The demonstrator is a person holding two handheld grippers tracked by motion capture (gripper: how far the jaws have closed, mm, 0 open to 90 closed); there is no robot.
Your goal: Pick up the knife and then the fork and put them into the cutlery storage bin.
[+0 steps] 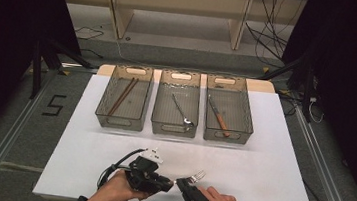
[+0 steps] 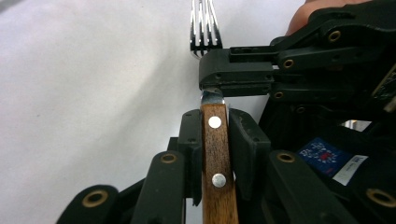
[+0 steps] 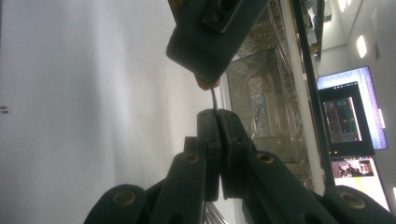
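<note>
Gripping a fork (image 2: 217, 140) with both grippers at once, low over the white table (image 1: 260, 164) at its near edge. My left gripper (image 2: 215, 123) is clamping the wooden handle — pads are pressing flat on both sides of it, two rivets showing between the jaws, handle running straight up the middle of the left gripper view. Just past my left jaw tips, the metal neck is coming out of the wood, and that's where my right gripper (image 3: 216, 116) is pinching it. Right jaws are sitting nearly closed, thin steel edge-on between the tips in the right gripper view. In the left gripper view the right jaws are crossing from the right, square to my left jaws, nearly touching their tips. Tines are sticking out beyond the right jaws, pointing away from the left ones.

In the high view the fork is bridging the two grippers, left gripper (image 1: 150, 180) on the handle end, right gripper (image 1: 184, 182) just beside it, tines angled up-right toward the bins.

Three clear bins are sitting well ahead of both jaws — chopsticks (image 1: 122, 96) in the left bin (image 1: 100, 115), a spoon (image 1: 182, 110) in the middle bin (image 1: 155, 120), a wood-handled utensil (image 1: 219, 116) in the right bin (image 1: 250, 128).
</note>
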